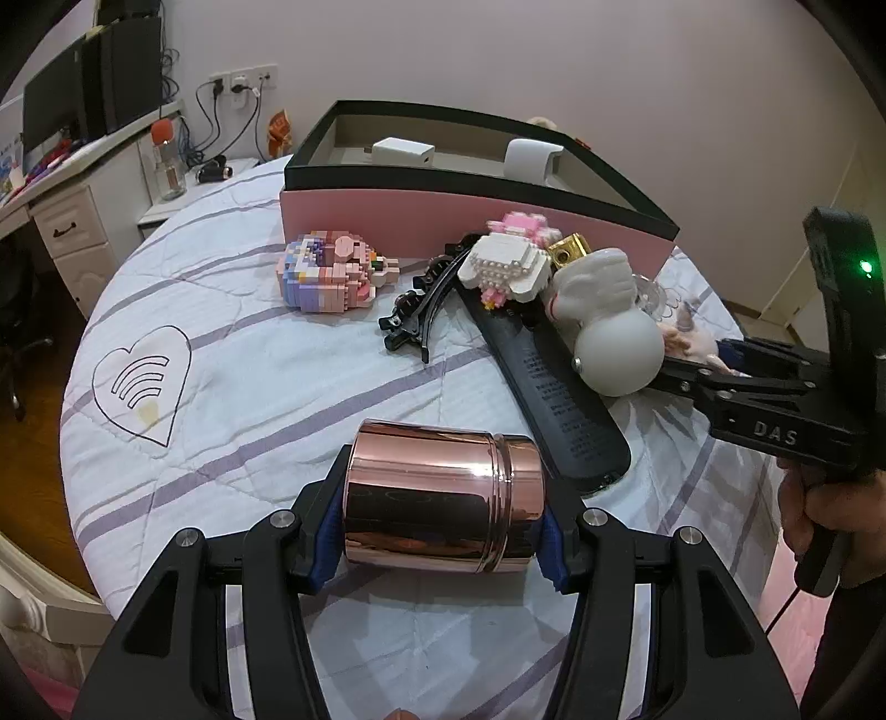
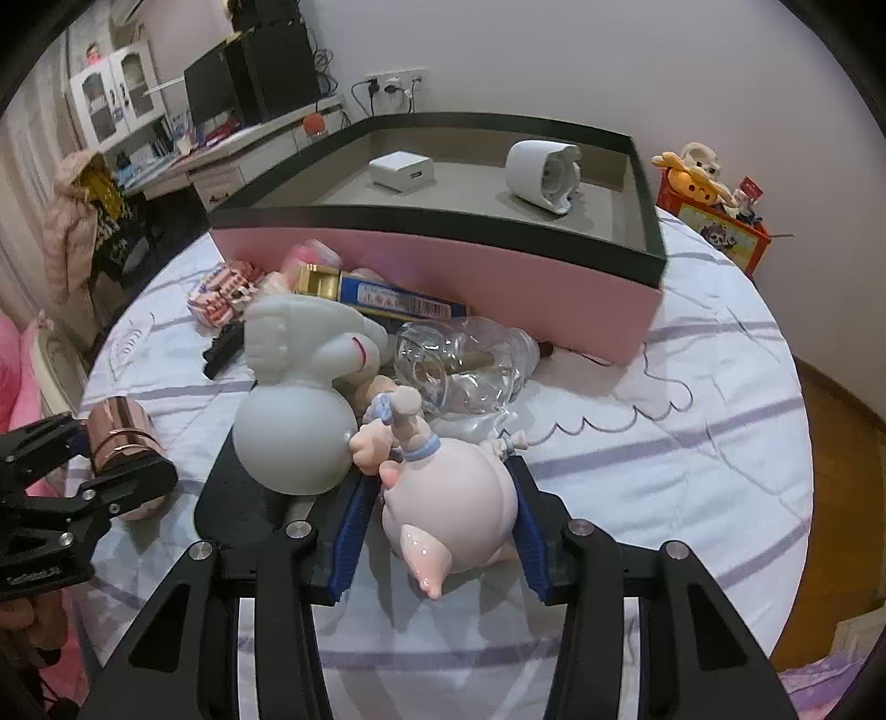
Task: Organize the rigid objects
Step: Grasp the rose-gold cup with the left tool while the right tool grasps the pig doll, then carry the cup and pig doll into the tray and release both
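Pale wall, white desk, wooden floor

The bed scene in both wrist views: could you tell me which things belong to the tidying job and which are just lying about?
Part of the job:
- pink box
- rose-gold canister, clamped in the left gripper
- pink pig figurine, between the right gripper fingers
- white figurine
- brick-built toys
- black hair clip

Just lying about:
- desk monitor
- wall sockets
- jacket

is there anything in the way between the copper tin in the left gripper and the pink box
Partly. The copper tin is clamped in the left gripper. Block toys, a black hair clip and a black case lie before the pink box; above them nothing visible blocks.
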### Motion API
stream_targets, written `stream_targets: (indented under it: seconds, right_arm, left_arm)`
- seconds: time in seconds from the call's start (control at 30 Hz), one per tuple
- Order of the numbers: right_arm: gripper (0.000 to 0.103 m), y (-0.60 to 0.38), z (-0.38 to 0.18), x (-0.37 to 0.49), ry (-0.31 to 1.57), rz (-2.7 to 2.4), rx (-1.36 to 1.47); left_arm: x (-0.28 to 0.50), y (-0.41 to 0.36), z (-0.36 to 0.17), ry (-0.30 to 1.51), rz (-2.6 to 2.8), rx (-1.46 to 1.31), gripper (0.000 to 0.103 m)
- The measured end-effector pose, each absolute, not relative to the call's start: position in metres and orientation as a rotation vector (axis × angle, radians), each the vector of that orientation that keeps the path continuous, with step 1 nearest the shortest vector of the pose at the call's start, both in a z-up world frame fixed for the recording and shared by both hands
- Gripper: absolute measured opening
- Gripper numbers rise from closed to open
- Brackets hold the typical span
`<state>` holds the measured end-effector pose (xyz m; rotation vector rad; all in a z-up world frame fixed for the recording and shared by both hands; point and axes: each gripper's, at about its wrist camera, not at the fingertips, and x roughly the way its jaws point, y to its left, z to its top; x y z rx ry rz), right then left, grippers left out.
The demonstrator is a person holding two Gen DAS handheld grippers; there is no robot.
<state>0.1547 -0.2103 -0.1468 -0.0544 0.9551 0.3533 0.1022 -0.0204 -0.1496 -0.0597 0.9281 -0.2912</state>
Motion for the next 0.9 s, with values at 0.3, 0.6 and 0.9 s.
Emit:
stream_targets:
  seconds: [0.3,0.6,0.9]
  right_arm:
    - [0.047,-0.227,-0.141,0.137,0.951,0.316,0.018]
    - [0.047,-0.241,-0.120,0.122,0.915,0.265,0.056]
    - [0.047,-0.227,-0.091,0.119,0.850,0.324,0.079]
  left_arm:
    - [0.098,-0.022,-0.145,0.920,-0.292,-0.060,0.056]
    - [0.096,-0.023,-0.131,0.895,-0.292,-0.057,0.056]
    - [0.109,-0.022,-0.103,0.848,-0.279,-0.049,0.056]
